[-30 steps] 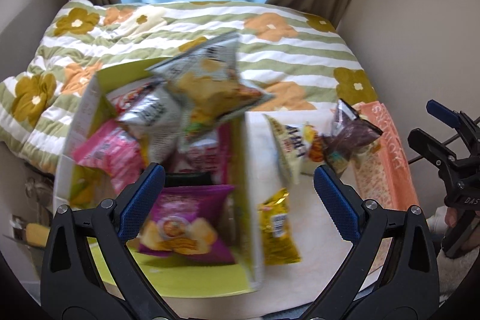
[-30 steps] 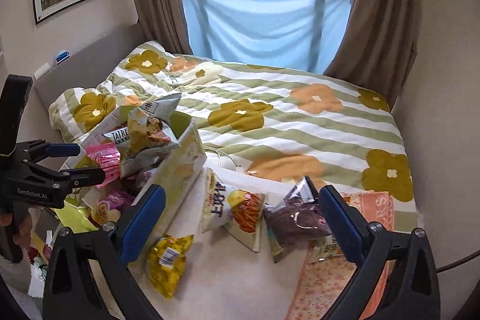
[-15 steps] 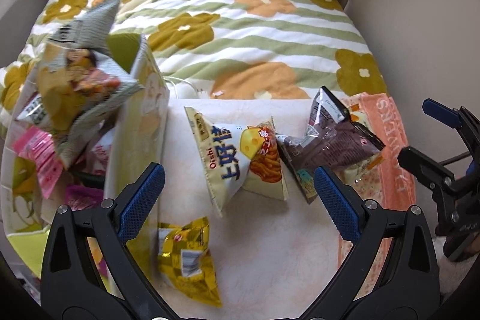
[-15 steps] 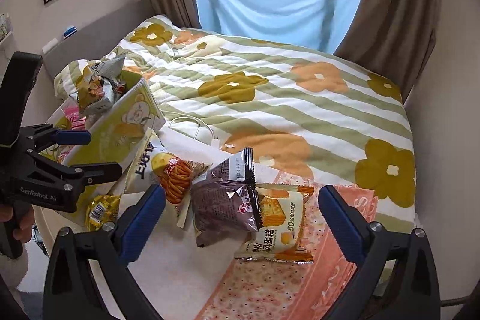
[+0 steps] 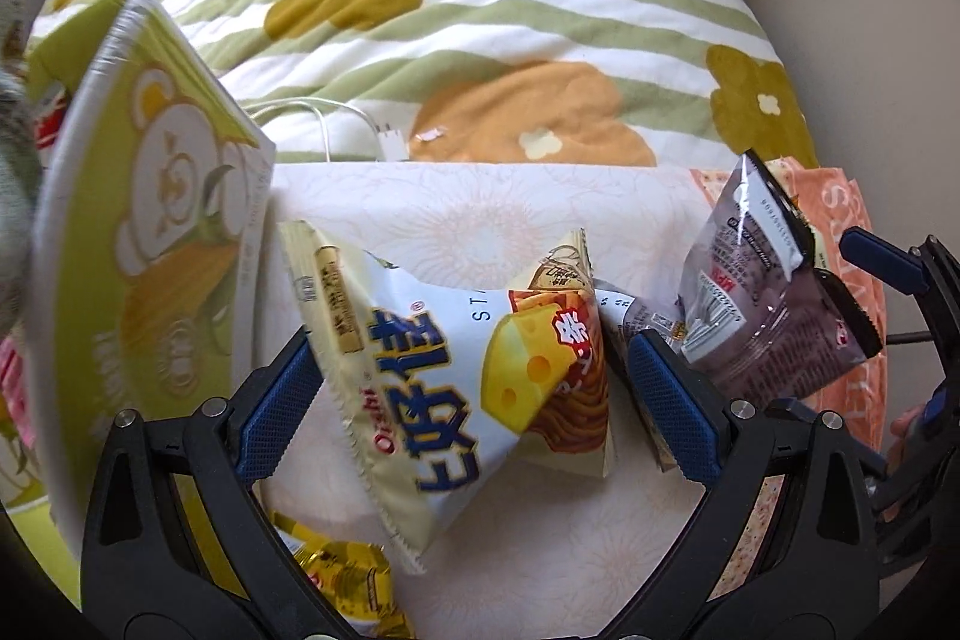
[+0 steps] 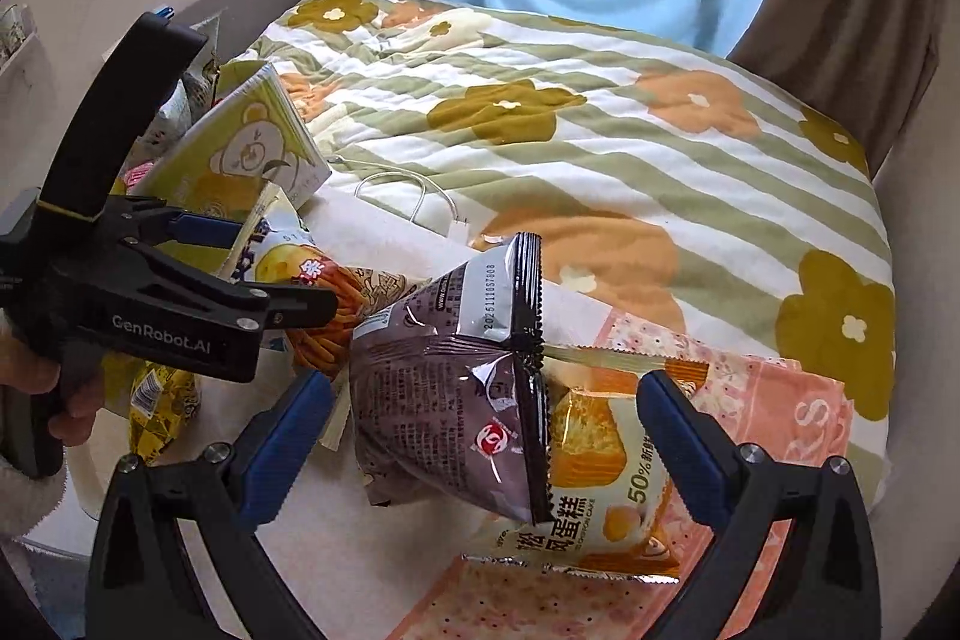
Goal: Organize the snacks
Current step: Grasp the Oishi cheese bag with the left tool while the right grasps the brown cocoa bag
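A floral green-striped quilt [image 6: 600, 112] is spread at twelve o'clock. A green cardboard box with a bear print [image 5: 156, 244] is seen at nine o'clock, beside the white table surface [image 5: 480, 550]. A white cheese-stick snack bag [image 5: 456, 370] lies between the parted fingers of the left gripper [image 5: 474, 400], unclamped. A dark purple foil snack packet [image 6: 456, 400] stands between the parted fingers of the right gripper [image 6: 480, 436], atop an orange chiffon-cake packet [image 6: 594, 514]. A small yellow packet [image 5: 348, 580] lies at seven o'clock.

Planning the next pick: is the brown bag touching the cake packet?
Touching. The right wrist view shows the brown bag lying on the cake packet, overlapping its left part with no gap.
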The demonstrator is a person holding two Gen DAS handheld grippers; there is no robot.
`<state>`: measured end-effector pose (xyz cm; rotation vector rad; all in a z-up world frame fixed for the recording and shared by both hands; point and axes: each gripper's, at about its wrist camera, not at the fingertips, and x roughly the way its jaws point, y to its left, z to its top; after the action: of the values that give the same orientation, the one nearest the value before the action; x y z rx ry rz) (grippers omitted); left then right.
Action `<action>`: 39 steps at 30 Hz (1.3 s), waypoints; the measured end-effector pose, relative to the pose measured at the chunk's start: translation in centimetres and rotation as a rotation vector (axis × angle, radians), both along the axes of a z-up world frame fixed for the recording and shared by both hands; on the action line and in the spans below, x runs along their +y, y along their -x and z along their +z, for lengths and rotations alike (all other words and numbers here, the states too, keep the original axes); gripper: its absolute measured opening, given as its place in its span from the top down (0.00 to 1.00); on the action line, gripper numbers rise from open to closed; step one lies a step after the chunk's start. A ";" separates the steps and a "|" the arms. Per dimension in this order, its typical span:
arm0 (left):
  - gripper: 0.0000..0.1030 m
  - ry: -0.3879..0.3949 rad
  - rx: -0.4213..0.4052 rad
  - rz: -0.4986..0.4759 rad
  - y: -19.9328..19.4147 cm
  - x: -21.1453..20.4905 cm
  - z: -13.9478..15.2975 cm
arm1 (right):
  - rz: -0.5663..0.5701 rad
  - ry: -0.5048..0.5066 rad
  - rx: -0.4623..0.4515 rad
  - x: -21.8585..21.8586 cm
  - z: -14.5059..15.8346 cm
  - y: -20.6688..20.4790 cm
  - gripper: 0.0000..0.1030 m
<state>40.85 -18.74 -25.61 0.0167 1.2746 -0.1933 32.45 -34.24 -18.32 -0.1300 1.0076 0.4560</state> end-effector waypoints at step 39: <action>0.36 -0.029 -0.039 -0.042 3.0 0.9 1.1 | 0.120 0.140 -0.044 3.6 -2.2 0.3 0.27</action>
<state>37.88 -17.81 -24.51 0.0716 1.2387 -0.2100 32.13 -30.62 -20.52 -0.3258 0.9917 0.4903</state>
